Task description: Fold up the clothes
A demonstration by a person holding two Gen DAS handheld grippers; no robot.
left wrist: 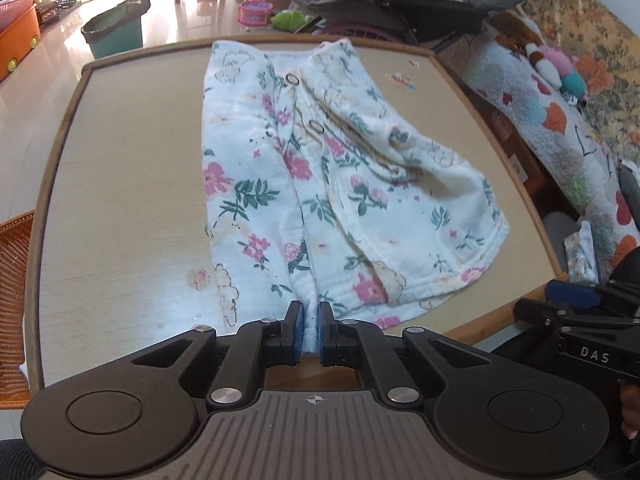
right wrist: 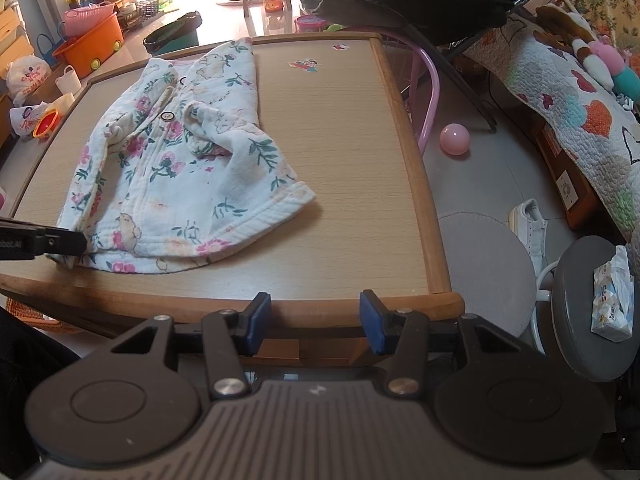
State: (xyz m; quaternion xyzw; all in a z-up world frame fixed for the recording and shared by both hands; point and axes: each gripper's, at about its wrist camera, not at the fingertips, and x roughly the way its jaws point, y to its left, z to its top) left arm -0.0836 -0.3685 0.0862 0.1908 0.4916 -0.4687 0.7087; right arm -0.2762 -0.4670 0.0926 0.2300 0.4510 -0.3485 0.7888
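Observation:
A white floral child's garment (left wrist: pixel 304 184) with snap buttons lies partly folded on the wooden table (left wrist: pixel 120 200). My left gripper (left wrist: pixel 310 332) is shut on the garment's near hem, and a strip of cloth shows between its blue pads. In the right wrist view the same garment (right wrist: pixel 180 168) covers the table's left half, and the left gripper (right wrist: pixel 60 242) pinches its near left corner. My right gripper (right wrist: pixel 312 320) hangs open over the table's near edge (right wrist: pixel 320 304), with nothing between its fingers. It stands apart from the cloth.
Stickers (right wrist: pixel 306 65) mark the far side of the table. Right of the table are a pink chair frame (right wrist: pixel 430 92), a pink ball (right wrist: pixel 454 139), a grey stool (right wrist: pixel 486 264) and a tissue pack (right wrist: pixel 612 296). A bin (left wrist: pixel 116 28) and an orange crate (right wrist: pixel 92 48) sit on the floor beyond. An orange wicker basket (left wrist: pixel 16 280) is at the left.

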